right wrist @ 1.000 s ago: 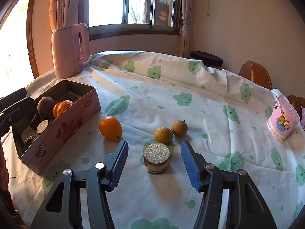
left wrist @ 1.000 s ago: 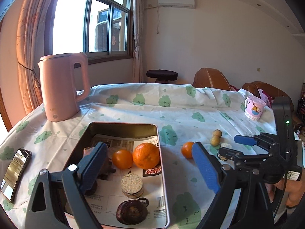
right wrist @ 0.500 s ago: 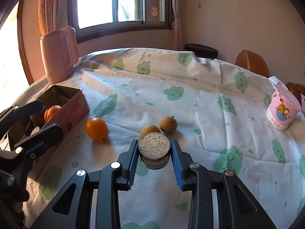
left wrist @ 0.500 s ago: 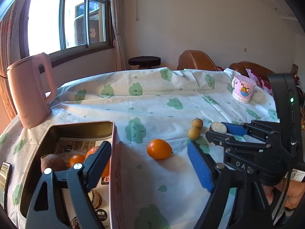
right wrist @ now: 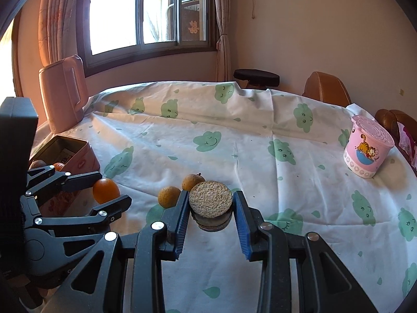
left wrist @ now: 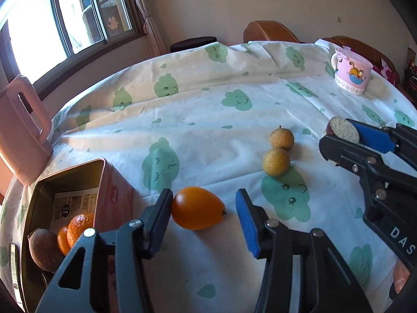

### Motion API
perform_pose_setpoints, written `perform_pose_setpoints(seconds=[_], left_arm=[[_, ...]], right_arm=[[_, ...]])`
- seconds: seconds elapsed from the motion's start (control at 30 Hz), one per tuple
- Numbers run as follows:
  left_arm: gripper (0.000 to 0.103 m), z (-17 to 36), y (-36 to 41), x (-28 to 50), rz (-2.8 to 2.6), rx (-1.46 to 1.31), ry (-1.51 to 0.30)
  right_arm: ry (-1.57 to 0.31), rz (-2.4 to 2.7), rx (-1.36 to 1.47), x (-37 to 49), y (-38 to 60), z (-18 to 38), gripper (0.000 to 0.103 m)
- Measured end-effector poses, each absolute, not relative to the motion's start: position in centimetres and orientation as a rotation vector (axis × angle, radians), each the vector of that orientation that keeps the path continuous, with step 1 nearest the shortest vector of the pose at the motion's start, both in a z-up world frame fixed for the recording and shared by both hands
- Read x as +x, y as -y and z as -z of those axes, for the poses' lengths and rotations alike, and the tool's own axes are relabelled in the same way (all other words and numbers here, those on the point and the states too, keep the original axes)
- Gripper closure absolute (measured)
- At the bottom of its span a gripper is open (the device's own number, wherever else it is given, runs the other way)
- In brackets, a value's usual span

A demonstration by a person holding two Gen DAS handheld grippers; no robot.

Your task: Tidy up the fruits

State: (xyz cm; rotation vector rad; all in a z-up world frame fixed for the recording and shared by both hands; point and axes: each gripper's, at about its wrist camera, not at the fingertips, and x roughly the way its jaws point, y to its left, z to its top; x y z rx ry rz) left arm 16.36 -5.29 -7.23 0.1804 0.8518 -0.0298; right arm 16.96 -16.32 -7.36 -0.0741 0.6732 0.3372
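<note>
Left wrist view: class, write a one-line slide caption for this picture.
Open left gripper brackets an orange fruit on the cloud-print tablecloth, beside the fruit tin.

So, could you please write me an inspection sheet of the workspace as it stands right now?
Surface: table under a white tablecloth with green cloud prints.
Job's things: orange fruit between the left gripper's fingers; two small brown fruits touching on the cloth; tin box holding fruit; round cut piece in the right gripper.
Clutter: pink kettle; pink cartoon mug.
Grippers: left open, one finger touching the orange fruit; right closed on the cut piece.
Cables: nothing seen.
Surroundings: window, curtains, brown chairs, black stool.
</note>
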Motion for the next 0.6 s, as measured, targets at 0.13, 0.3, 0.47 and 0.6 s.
perform_pose_setpoints(seconds=[0.13,0.3,0.47,0.6], left_arm=[[0.06,7.4,5.3,16.5,0.043,0.166,-0.865],[0.061,6.7,5.4,15.8,0.071,0.147,-0.821],[0.061,5.9,5.1,15.0,0.079,0.128,-0.765],[0.061,5.3,4.3,14.5,0.085,0.081,-0.72]], right_arm=[[-0.685,-0.346,-0.076,17.1,16.2,7.6,0.067],[-0.666,-0.366,-0.04,16.8,16.8,7.3,0.067],[-0.631,-0.382,-0.033,16.3,16.9,6.9,0.067],[-0.599,-0.386,-0.034,15.7,16.9,6.6,0.067]])
